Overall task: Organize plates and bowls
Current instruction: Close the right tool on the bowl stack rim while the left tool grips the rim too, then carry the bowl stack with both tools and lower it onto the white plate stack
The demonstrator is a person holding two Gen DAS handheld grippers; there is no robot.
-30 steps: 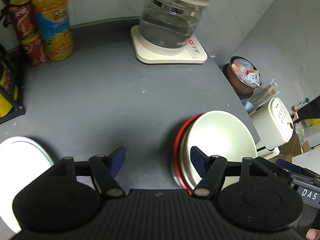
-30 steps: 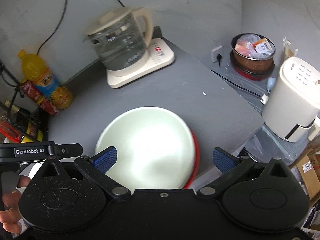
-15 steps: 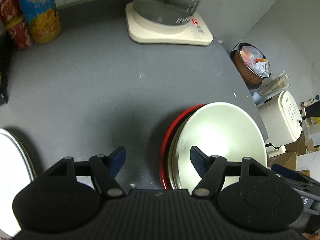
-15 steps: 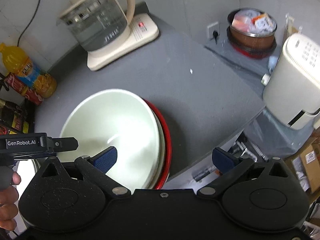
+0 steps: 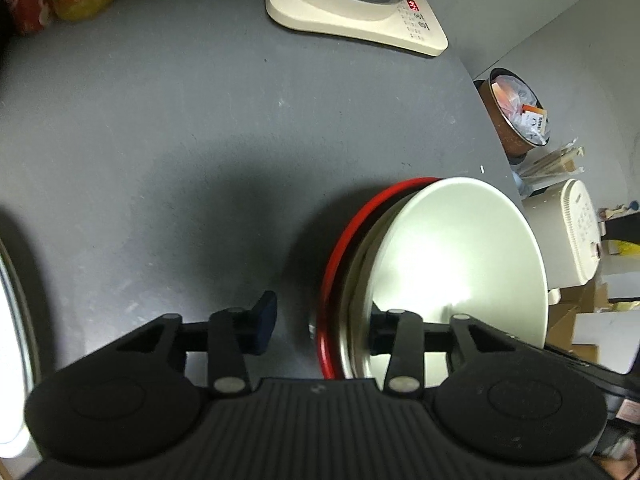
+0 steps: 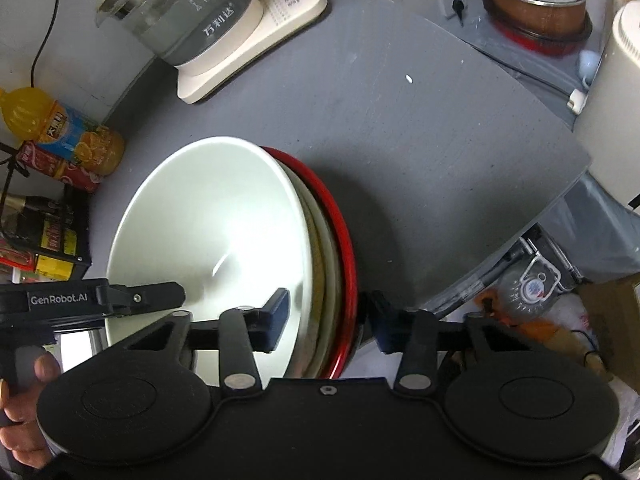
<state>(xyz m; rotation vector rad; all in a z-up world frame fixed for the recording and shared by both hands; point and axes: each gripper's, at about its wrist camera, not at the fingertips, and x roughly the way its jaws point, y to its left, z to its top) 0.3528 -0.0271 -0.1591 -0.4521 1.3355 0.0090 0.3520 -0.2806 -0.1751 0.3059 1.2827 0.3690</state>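
At lower centre of each wrist view, the left gripper (image 5: 316, 320) and right gripper (image 6: 326, 316), jaws just closing, straddle opposite rims of the stacked white bowl (image 6: 208, 232) and red-rimmed dish (image 6: 344, 240); uneven lifting risks slippage.

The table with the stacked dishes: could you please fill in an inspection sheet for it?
Surface: grey table, matte and speckled.
Job's things: white bowl on cream plates inside a red dish, near the table edge; white plate far left.
Clutter: kettle, juice bottle, red cans at the back.
Grippers: left gripper straddles the stack's rim, jaws just closing, outer pad clear of the red dish; right gripper straddles the opposite rim, jaws just closing, contact unclear.
Cables: black cord on the wall; socket cable beside the table.
Surroundings: white appliance, pot of packets.
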